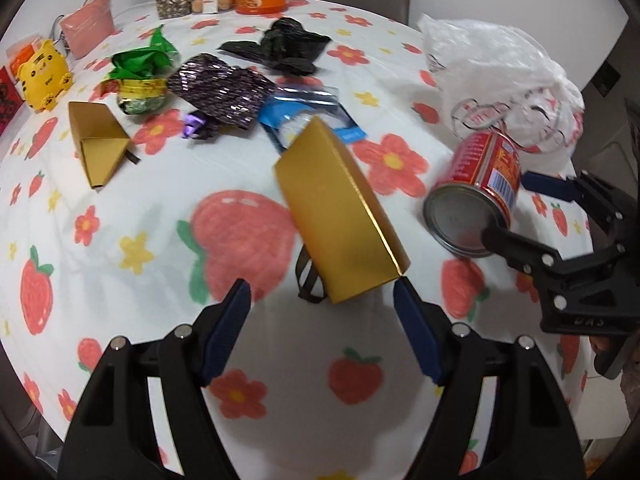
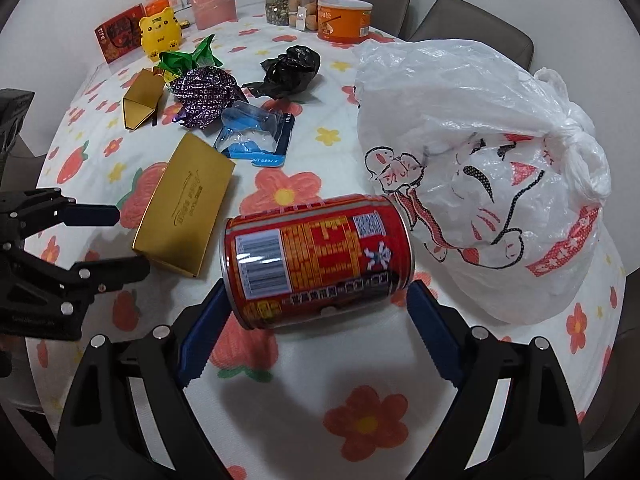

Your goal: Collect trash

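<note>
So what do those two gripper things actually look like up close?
Both look alike. The left gripper and the right gripper each have a black plastic frame shaped like open triangular struts, joined by round silver pins. Each finger carries a dark blue ribbed pad. Seen from the side, the right one shows a faint embossed marking on its black body, too blurred to read. No cables or sleeves show.
</note>
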